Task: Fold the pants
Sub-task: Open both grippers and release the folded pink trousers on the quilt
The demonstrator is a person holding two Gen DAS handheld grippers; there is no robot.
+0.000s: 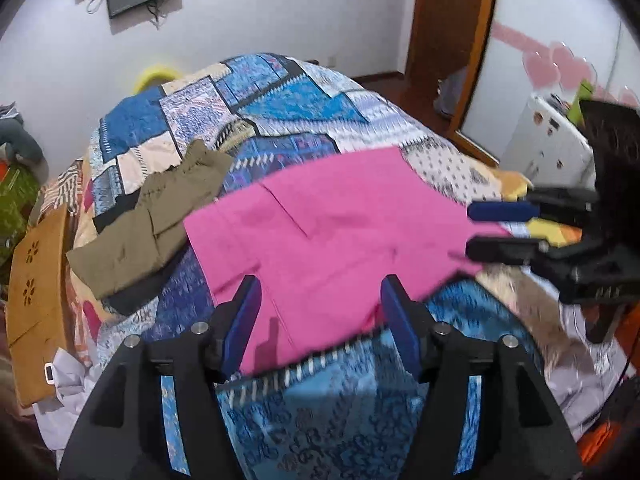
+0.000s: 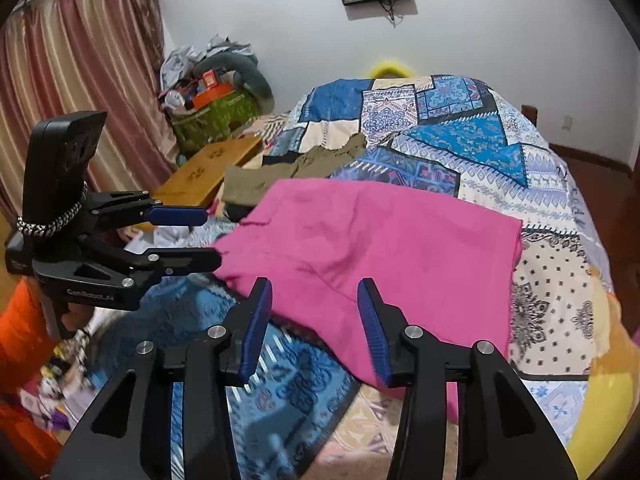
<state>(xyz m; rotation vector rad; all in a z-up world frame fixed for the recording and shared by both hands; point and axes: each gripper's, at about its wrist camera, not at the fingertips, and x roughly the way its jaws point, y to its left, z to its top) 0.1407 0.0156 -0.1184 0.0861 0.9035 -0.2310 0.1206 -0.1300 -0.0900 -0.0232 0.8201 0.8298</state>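
The pink pants [image 1: 328, 232] lie spread on the patchwork bedspread [image 1: 280, 104], partly folded; they also show in the right wrist view [image 2: 400, 256]. My left gripper [image 1: 320, 300] is open, its blue-padded fingers hovering over the near edge of the pants, holding nothing. My right gripper [image 2: 316, 304] is open over the pants' near edge, empty. In the left wrist view the right gripper [image 1: 476, 228] sits at the pants' right corner, open. In the right wrist view the left gripper [image 2: 212, 236] sits at the pants' left corner, open.
Olive-brown pants [image 1: 156, 216] lie crumpled on the bed left of the pink pair. A wooden board [image 1: 36, 292] leans at the bed's left edge. A green basket of clutter [image 2: 216, 116] stands by the curtain. A white appliance [image 1: 548, 140] stands at right.
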